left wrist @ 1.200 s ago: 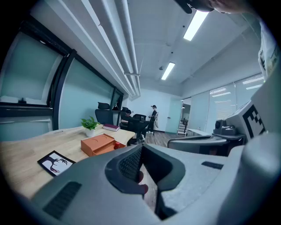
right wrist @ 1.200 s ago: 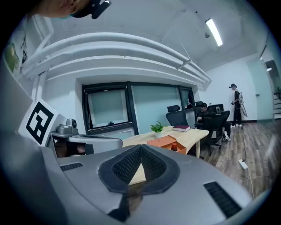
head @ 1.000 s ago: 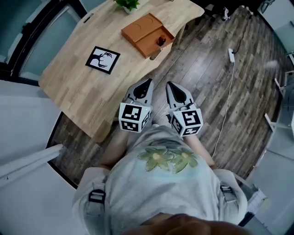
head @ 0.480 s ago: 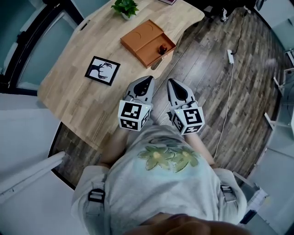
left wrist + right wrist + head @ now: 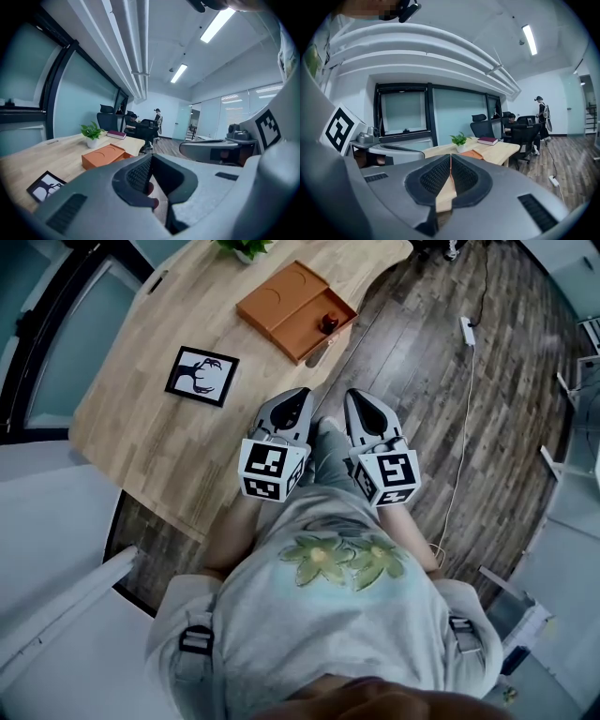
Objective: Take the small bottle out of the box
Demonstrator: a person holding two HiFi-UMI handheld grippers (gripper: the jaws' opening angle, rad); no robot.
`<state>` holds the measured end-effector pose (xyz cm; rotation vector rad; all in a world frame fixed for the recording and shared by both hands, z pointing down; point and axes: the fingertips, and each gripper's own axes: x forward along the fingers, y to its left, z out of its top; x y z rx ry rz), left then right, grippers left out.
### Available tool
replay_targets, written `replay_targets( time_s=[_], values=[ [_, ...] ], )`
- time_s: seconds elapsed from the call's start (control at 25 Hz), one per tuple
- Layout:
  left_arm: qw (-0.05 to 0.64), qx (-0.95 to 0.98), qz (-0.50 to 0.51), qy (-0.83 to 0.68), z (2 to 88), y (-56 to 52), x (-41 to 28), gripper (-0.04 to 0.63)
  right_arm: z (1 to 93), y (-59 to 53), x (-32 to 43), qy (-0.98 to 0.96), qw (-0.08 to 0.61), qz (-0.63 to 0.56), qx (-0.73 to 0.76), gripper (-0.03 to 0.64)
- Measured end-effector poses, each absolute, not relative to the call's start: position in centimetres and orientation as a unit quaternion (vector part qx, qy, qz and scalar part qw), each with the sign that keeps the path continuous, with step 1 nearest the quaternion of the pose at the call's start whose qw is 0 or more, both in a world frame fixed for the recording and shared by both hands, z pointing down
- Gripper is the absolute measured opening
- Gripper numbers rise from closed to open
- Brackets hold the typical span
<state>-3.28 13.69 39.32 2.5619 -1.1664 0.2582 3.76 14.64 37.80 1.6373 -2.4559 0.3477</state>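
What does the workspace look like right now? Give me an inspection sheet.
Surface: wooden table, mostly bare.
Job's things: orange box near the table's far end; small dark bottle standing in its open compartment, not yet taken out.
Clutter: framed black-and-white picture lying flat; potted plant and book at the far edge.
Grippers: left tongs and right tongs both shut and empty, side by side in front of the person, short of the box.
Cables: white power strip with white cable on the floor.
Surroundings: plank floor, office chairs, glass partitions, people in the background.
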Motion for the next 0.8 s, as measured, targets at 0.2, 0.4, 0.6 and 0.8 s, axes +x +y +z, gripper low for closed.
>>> replay_targets(
  time_s=[0.2,0.4,0.6,0.8],
  values=[
    [0.162,0.891,0.093,-0.413,39.8,12.8,-3.4,0.006,38.5,14.0,3.4,-0.828,0.089,0.123,0.539,0.011],
    [0.168,0.885,0.095,-0.423,40.3,11.7,-3.8,0.006,38.7,12.4,2.9,-0.835,0.087,0.127,0.528,0.011],
    [0.171,0.883,0.104,-0.424,41.0,10.3,-3.3,0.006,38.9,10.3,3.3,-0.838,0.090,0.125,0.523,0.011],
    [0.178,0.877,0.113,-0.431,41.6,8.7,-3.4,0.006,39.9,8.6,3.8,-0.839,0.098,0.136,0.518,0.011]
  ],
)
